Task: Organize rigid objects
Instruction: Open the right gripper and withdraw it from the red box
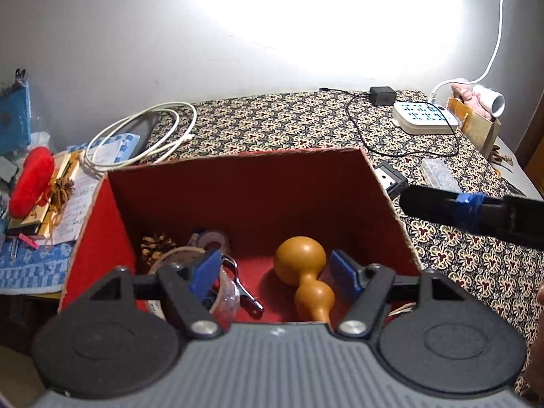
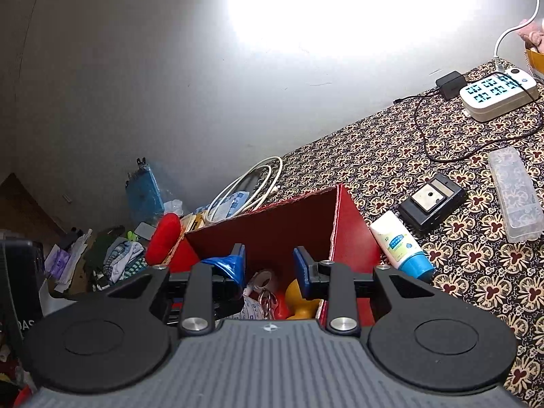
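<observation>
A red cardboard box [image 1: 238,183] stands open on the patterned table. Inside lie a tan wooden gourd [image 1: 302,272], a pine cone [image 1: 156,248], a tape roll [image 1: 212,239] and a metal clip [image 1: 244,289]. My left gripper [image 1: 275,273] hovers over the box, open, its blue pads on either side of the gourd without touching it. My right gripper [image 2: 270,268] is above the box's near right corner [image 2: 350,227], open with nothing between its pads. The gourd [image 2: 299,299] shows below it. One of the right gripper's fingers [image 1: 442,204] reaches in from the right in the left wrist view.
A white tube with a blue cap [image 2: 397,241] lies against the box's right wall. A black device [image 2: 431,204], a clear plastic case [image 2: 516,193] and a power strip [image 2: 496,95] lie further right. A white cable coil [image 1: 142,136] and a red plush [image 1: 32,183] crowd the left.
</observation>
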`<action>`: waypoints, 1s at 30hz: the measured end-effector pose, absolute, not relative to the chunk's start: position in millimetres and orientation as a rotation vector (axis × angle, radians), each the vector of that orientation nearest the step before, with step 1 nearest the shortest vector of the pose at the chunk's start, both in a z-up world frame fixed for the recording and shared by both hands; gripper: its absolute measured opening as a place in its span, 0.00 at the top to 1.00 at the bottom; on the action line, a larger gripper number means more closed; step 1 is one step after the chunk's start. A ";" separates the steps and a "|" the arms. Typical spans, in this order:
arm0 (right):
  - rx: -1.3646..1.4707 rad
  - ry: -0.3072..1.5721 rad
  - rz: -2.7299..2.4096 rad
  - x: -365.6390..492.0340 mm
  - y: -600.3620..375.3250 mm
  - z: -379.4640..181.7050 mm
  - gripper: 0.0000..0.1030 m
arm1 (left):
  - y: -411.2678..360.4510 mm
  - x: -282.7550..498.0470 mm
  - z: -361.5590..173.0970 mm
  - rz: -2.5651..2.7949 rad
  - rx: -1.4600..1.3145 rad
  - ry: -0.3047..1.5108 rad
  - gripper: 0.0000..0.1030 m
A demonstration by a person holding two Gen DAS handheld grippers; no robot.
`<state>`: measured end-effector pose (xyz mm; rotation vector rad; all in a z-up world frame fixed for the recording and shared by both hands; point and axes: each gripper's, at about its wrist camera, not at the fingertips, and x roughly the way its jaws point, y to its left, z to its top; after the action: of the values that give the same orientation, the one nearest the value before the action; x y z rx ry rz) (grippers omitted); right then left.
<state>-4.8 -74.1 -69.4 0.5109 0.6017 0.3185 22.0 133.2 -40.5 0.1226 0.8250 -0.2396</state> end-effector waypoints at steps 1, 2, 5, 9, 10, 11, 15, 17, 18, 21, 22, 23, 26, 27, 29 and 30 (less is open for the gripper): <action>0.507 0.607 0.326 -5.2 -77.7 -68.5 0.86 | 131.1 20.6 -38.3 -0.232 0.113 0.824 0.31; 0.502 0.610 0.332 -6.2 -81.5 -67.7 0.86 | 128.8 19.0 -36.2 -0.226 0.104 0.822 0.31; 0.502 0.612 0.350 -9.1 -95.5 -66.5 0.86 | 118.4 12.2 -28.3 -0.211 0.088 0.806 0.31; 0.517 0.619 0.361 -12.2 -117.8 -68.2 0.86 | 99.6 2.5 -21.2 -0.205 0.093 0.781 0.29; 0.521 0.622 0.360 -13.4 -124.2 -68.8 0.86 | 94.4 0.6 -20.5 -0.205 0.094 0.779 0.29; 0.525 0.624 0.359 -14.4 -129.6 -69.4 0.86 | 89.0 -1.2 -20.1 -0.206 0.096 0.778 0.29; 0.542 0.639 0.351 -18.3 -154.6 -75.0 0.86 | 65.6 -7.9 -20.7 -0.213 0.104 0.779 0.29; 0.546 0.650 0.346 -20.4 -167.4 -78.6 0.86 | 54.3 -10.5 -20.7 -0.223 0.103 0.780 0.28; 0.547 0.654 0.343 -21.7 -173.7 -80.4 0.86 | 48.2 -11.8 -20.5 -0.231 0.102 0.779 0.28; 0.552 0.669 0.323 -24.0 -193.2 -86.2 0.86 | 30.1 -15.9 -21.6 -0.258 0.109 0.773 0.27; 0.558 0.674 0.315 -24.2 -200.1 -88.1 0.86 | 22.0 -16.9 -22.6 -0.267 0.114 0.774 0.27; 0.564 0.679 0.307 -24.5 -207.1 -90.2 0.86 | 14.9 -17.0 -24.1 -0.273 0.118 0.777 0.27; 0.575 0.691 0.282 -25.0 -226.8 -95.4 0.86 | -6.9 -14.8 -31.2 -0.281 0.135 0.802 0.26; 0.580 0.696 0.273 -25.1 -233.4 -97.2 0.86 | -14.9 -13.8 -34.1 -0.281 0.140 0.813 0.26; 0.591 0.704 0.260 -25.4 -244.0 -100.8 0.86 | -25.6 -12.2 -39.1 -0.283 0.145 0.830 0.26; 0.597 0.708 0.254 -25.8 -250.0 -102.7 0.86 | -31.8 -11.5 -41.9 -0.283 0.149 0.838 0.25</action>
<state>-25.8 -250.0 -102.7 0.5969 0.7082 0.2540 -11.5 -31.8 -41.9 0.1491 0.8382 -0.2831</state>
